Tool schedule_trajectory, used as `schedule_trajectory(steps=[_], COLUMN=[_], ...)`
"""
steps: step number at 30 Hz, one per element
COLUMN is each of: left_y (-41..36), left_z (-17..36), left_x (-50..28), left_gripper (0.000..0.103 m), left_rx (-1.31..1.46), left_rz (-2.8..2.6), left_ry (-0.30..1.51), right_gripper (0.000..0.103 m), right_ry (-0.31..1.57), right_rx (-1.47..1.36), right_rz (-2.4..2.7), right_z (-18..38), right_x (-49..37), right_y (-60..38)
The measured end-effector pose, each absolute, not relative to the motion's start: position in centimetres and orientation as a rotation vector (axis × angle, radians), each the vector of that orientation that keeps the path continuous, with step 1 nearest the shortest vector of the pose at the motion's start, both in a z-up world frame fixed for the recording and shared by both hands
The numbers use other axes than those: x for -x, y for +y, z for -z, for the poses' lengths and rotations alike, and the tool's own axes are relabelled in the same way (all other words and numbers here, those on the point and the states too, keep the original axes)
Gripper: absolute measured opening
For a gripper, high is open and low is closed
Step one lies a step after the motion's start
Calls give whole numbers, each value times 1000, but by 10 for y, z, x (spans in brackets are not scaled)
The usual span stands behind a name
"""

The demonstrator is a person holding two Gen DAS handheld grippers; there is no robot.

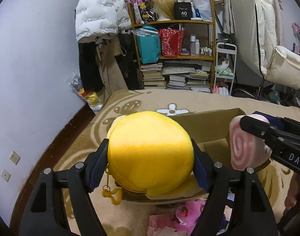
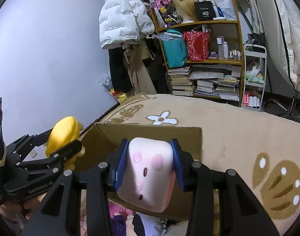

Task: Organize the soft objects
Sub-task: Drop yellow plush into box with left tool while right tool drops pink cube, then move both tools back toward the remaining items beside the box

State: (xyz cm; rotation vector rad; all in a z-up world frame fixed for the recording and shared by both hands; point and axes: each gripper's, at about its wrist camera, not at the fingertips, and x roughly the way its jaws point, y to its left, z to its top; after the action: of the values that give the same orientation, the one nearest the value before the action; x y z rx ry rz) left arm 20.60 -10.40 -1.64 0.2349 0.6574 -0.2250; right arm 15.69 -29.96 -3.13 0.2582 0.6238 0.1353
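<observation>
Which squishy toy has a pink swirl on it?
The pink-and-white toy in the right gripper has the swirl. The left gripper holds a plain yellow plush.

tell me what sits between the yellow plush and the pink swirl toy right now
The open cardboard box: in the left wrist view its brown interior shows between the yellow plush and the pink swirl toy.

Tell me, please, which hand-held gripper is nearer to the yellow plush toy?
Left. The left hand-held gripper is shut on the yellow plush toy itself, while the right hand-held gripper is off to its right, clamping the pink squishy toy over the cardboard box.
</observation>
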Motion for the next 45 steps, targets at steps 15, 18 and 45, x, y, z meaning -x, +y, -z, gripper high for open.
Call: schedule_trajectory(steps=[15,18,45], left_y=[-108,-105,-43], left_z=[29,25,3], left_x=[-207,-206,-139], left_gripper=[100,103,103], left_rx=[-255,-253,-182], left_rz=[217,202,78], left_ry=[673,673,759], right_gripper=[73,86,98], right_ry=[646,631,649], right_rx=[-289,-316,-279], right_rz=[-127,-123,-97], right_z=[40,35,18], right_x=[-160,-156,-69], right_y=[-303,-307,-312])
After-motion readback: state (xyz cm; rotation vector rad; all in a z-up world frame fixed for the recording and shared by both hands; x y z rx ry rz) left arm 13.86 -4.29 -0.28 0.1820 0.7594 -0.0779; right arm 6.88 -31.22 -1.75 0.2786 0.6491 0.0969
